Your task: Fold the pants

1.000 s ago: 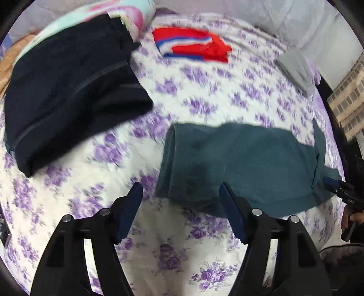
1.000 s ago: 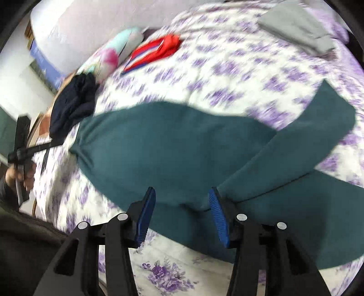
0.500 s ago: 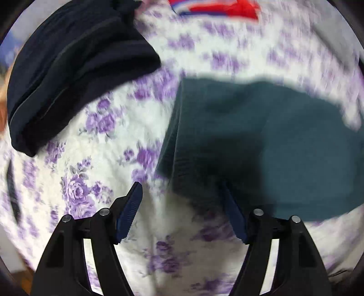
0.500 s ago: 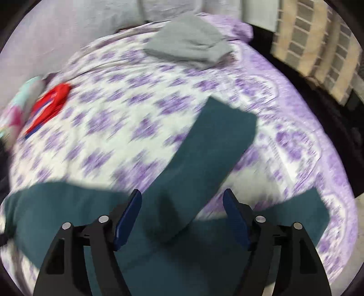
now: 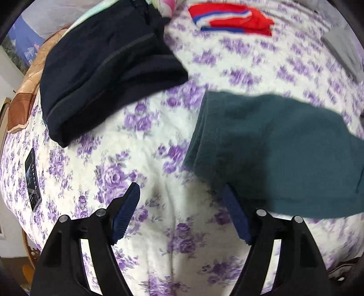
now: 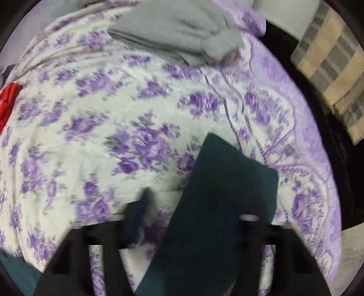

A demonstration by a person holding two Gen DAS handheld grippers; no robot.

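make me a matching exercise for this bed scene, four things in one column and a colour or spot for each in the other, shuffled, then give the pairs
Things:
1. pants
2. folded garment at upper left of the left wrist view
3. striped garment
4. phone

Descriptions:
A. red with white and blue stripes, at the far side of the bed
B. dark teal, just ahead of the left gripper
C. flat near the bed's left edge
D. navy, almost black

Pairs: 1-B, 2-D, 3-A, 4-C
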